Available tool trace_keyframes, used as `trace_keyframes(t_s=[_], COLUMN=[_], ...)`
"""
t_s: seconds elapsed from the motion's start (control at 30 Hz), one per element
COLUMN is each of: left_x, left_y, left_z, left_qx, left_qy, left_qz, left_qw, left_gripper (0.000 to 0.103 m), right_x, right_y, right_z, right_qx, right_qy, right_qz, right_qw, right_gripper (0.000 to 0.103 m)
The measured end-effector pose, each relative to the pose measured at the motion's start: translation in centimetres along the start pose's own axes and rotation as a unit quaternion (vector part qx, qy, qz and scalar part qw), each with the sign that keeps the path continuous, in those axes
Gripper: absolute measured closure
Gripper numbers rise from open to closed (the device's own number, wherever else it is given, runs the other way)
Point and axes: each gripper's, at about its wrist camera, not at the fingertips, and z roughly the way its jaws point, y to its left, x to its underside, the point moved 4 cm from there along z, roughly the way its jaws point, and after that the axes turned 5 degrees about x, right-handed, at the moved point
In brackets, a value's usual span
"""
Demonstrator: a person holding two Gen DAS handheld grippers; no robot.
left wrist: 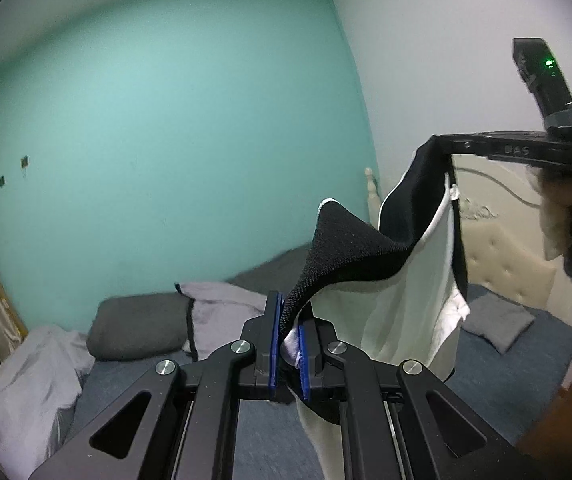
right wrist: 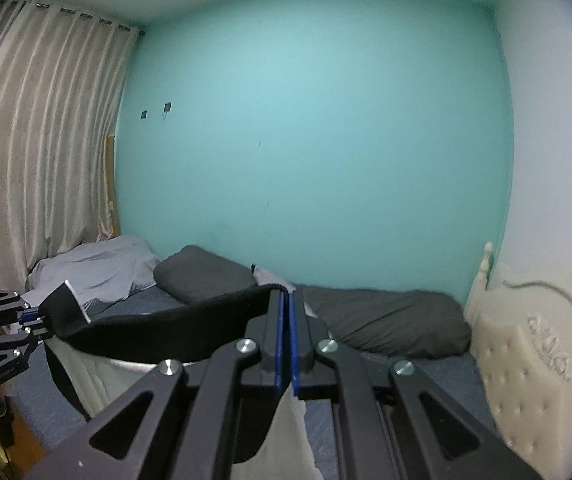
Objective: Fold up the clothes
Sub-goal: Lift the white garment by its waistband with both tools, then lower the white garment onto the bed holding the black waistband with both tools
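Both grippers pinch the garment's (left wrist: pixel 402 300) black ribbed band: left gripper (left wrist: pixel 290 344) and right gripper (right wrist: pixel 288 344) hold it aloft between them, white body hanging below over the bed (right wrist: pixel 366 372). We judge: lay-out step; lower flat, keeping tension.

Left hand-held gripper (left wrist: pixel 289 332) clamped; right hand-held gripper (right wrist: pixel 286 320) clamped, raised apart.

black-and-white garment (left wrist: pixel 402 288), turquoise wall (left wrist: pixel 166 140)

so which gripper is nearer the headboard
Right. The right gripper, shut on the garment's black band, is on the headboard's side; the left gripper holds the other end, farther off toward the curtain.
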Motion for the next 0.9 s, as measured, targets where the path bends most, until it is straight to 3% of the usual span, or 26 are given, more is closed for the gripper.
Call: trace_keyframes(t_s=[0.13,0.5,0.7,0.9], left_x=[1.3,12.3,19.0,25.9], left_y=[-0.4,-0.9,1.9,4.4], left_z=[-0.3,7.8,13.3,18.4], left_qx=[0.010,0.025,0.008,-0.015], left_qy=[0.011,0.087,0.135,0.185], left_qz=[-0.010,-0.061,-0.114,-0.162], left_qw=[0.9998,0.9940,0.9843,0.9692], left_gripper=[0.095,0.095,0.095,0.095], right_x=[3.9,14.2,20.3,27.4], right_y=[0.2,3.3,4.1,3.9], right_z=[2.5,11.1,16.1,21.1], right_qx=[-0.012,-0.036,-0.050,-0.064], right_qy=[0.032,0.117,0.164,0.215], right_qz=[0.015,0.019,0.026,0.051], right_qw=[0.999,0.992,0.985,0.973], right_gripper=[0.101,0.101,0.101,0.101])
